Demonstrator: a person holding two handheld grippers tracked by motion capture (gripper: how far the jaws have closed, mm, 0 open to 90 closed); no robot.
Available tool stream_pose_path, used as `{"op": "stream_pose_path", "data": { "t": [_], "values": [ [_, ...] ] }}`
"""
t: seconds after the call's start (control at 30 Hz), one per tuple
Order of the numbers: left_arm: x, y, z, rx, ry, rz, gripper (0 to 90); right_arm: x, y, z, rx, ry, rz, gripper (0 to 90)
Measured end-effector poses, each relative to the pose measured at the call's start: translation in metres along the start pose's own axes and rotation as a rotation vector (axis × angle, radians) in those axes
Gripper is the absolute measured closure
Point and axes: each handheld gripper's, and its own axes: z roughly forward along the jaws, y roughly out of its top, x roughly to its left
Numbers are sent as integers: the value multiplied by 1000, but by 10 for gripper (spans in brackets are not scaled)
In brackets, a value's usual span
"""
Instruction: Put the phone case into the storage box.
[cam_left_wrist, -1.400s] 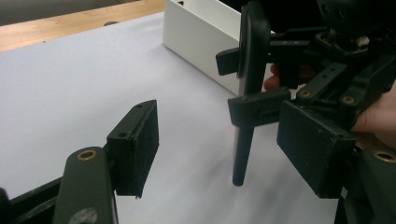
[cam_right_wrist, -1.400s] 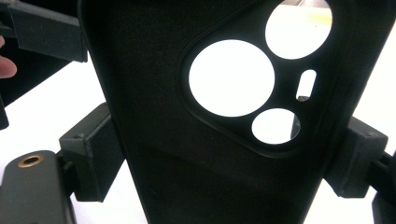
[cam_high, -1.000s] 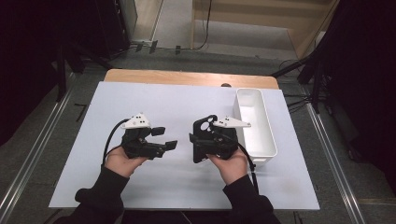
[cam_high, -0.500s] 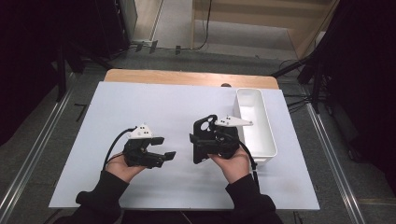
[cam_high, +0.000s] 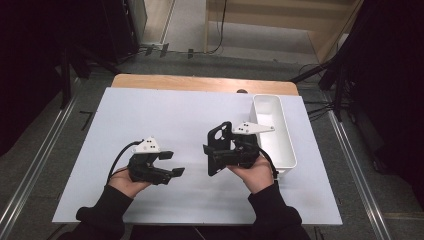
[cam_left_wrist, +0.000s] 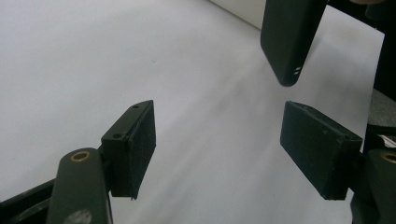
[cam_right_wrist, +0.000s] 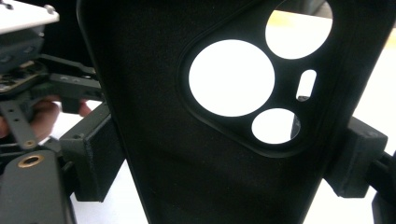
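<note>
A black phone case (cam_high: 218, 148) with round camera cut-outs stands on edge above the middle of the white table, and my right gripper (cam_high: 215, 156) is shut on it. In the right gripper view the case (cam_right_wrist: 187, 154) sits squarely between the two pads (cam_right_wrist: 93, 158), which press on its long edges. My left gripper (cam_high: 172, 163) is low over the table to the left of the case, pointing right, open with nothing between its fingers. In the left gripper view its jaws (cam_left_wrist: 217, 149) stand wide apart, and the case's lower end (cam_left_wrist: 289, 37) hangs beyond them at the upper right.
A long white bin (cam_high: 288, 146) lies along the table's right side, just behind my right hand. The white table top (cam_high: 165, 115) ends at a wooden strip (cam_high: 200, 84) at the back. Dark floor and metal rails surround the table.
My left gripper has sunk toward the table and drawn a little nearer the person. The right gripper and the phone case have kept still.
</note>
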Motion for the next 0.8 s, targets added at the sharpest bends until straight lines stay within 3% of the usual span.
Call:
{"op": "stream_pose_path", "data": {
  "t": [0.3, 0.5, 0.8],
  "values": [
    [3, -9, -5, 17, -5, -10, 267, -4, 5, -8, 30, 37, -41, 119],
    [4, -16, -7, 38, -2, -8, 267, -8, 9, -15, 27, 36, -39, 119],
    [8, -25, -14, 55, 18, -37, 267, -15, 16, -16, 38, 39, -33, 119]
  ]
}}
